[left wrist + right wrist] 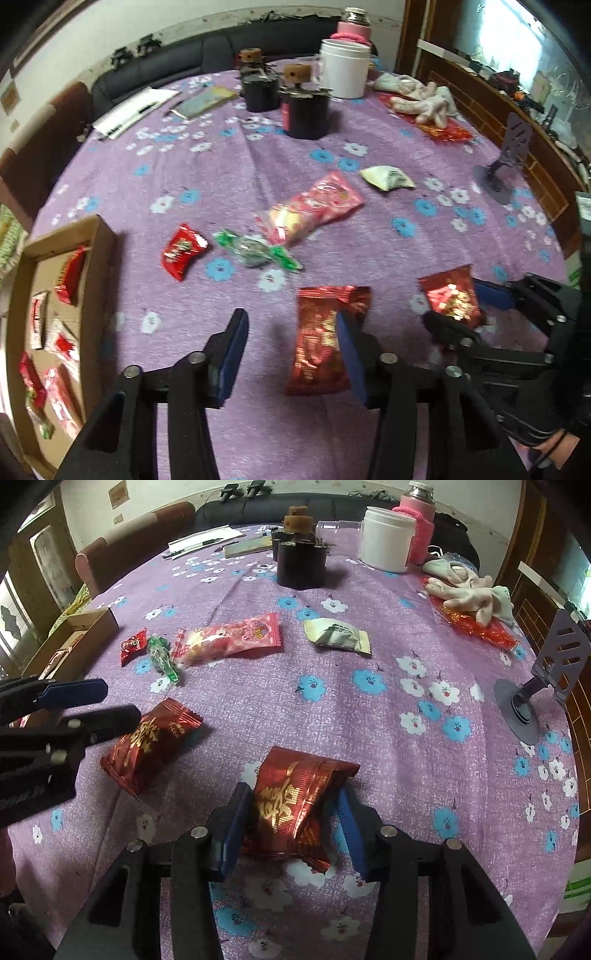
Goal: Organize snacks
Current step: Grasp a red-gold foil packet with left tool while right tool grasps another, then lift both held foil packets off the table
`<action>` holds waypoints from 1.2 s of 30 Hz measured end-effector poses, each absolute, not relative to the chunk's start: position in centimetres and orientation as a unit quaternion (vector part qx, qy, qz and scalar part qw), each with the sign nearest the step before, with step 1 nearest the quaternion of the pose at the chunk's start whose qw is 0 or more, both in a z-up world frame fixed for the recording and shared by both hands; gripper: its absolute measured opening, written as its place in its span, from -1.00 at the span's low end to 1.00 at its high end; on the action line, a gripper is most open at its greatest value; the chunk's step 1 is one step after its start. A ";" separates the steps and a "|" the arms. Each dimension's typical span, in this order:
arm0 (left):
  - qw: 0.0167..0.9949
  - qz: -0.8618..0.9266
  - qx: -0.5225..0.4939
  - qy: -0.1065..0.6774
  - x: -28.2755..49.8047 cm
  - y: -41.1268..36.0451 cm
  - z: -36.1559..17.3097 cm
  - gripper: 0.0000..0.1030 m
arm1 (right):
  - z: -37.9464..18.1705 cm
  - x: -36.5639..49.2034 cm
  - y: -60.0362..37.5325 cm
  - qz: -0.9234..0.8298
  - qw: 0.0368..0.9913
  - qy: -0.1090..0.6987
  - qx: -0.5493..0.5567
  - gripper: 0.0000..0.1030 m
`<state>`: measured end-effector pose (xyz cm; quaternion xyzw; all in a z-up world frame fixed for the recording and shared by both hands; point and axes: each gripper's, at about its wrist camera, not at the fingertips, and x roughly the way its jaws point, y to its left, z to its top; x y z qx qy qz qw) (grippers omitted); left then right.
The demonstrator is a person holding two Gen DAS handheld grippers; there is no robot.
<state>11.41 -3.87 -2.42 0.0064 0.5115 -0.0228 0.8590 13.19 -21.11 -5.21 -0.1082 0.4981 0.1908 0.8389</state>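
While hanging low over the near edge of the table, spread wide with nothing clamped: that goes for the left gripper and the right gripper alike.

Right one straddling the first red foil packet at 6 o'clock in its own view, left pad touching the wrapper, right pad just shy of it. Looks lined up for a pinch across the packet's narrow side, probably because that puffy foil would slip out of anything looser.

Left one hovering over the second red foil packet, again at 6 o'clock, with the packet tucked against the right-hand finger rather than centred. Guessing needs a nudge sideways before closing.

Moving out toward 10 and 11 o'clock in the right wrist view: small red packet, green twist candy, long pink pack, then a cream packet around 12. All lying flat and loose, still waiting to be sorted.

Counting loose snacks: six. Two big red foil, one small red, one green, one pink, one cream.

Way over at 9 o'clock in the left wrist view, cardboard box already holding a handful of packets, too smeared to count properly. Pretty obviously the drop-off spot, parked beside the left hand for short trips.

Far side, 12 to 1 o'clock: two dark canisters, one white jar, one pink flask, plus gloves dumped on something red.
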 end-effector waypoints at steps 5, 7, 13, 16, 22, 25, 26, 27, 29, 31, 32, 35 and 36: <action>0.855 -0.019 0.024 0.518 11.4 -4.8 -3.3 0.11 | -5.3 13.1 -21.1 0.190 0.840 0.497 -0.107 -0.10; 0.856 -0.016 0.027 0.515 11.3 -5.0 -3.4 0.25 | -5.3 13.0 -21.2 0.191 0.841 0.496 -0.105 -0.10; 0.849 -0.005 0.032 0.528 11.3 -5.3 -5.2 0.36 | -5.4 12.5 -20.7 0.193 0.841 0.492 -0.113 0.10; 0.856 0.005 0.030 0.516 11.1 -5.3 -5.4 0.43 | -5.4 12.4 -20.7 0.193 0.843 0.490 -0.111 0.11; 0.855 0.005 0.004 0.518 11.0 -4.7 -5.5 0.43 | -5.5 12.3 -20.8 0.192 0.844 0.489 -0.109 0.11; 0.857 0.004 0.002 0.515 10.7 -4.9 -5.5 0.30 | -5.4 12.2 -20.9 0.189 0.846 0.487 -0.106 -0.04; 0.858 0.002 0.003 0.513 10.6 -5.0 -5.4 0.04 | -5.3 12.2 -21.0 0.188 0.847 0.487 -0.104 -0.07; 0.860 -0.002 0.005 0.511 10.4 -5.3 -5.2 -0.16 | -5.3 12.1 -21.1 0.188 0.847 0.486 -0.101 -0.14; 0.861 0.000 0.010 0.509 10.1 -5.7 -5.2 -0.17 | -5.2 11.8 -21.3 0.188 0.848 0.486 -0.099 -0.19; 0.862 0.001 0.008 0.506 9.9 -5.7 -5.2 -0.18 | -5.2 11.6 -21.4 0.187 0.849 0.485 -0.099 -0.19; 0.863 -0.001 0.005 0.506 9.8 -5.7 -5.2 -0.20 | -5.2 11.4 -21.4 0.187 0.849 0.484 -0.099 -0.19; 0.862 -0.003 0.000 0.507 9.6 -5.5 -5.2 -0.22 | -5.2 11.2 -21.6 0.188 0.850 0.483 -0.094 -0.19; 0.862 -0.003 -0.001 0.507 9.5 -5.6 -5.2 -0.22 | -5.2 11.1 -21.6 0.188 0.850 0.483 -0.094 -0.20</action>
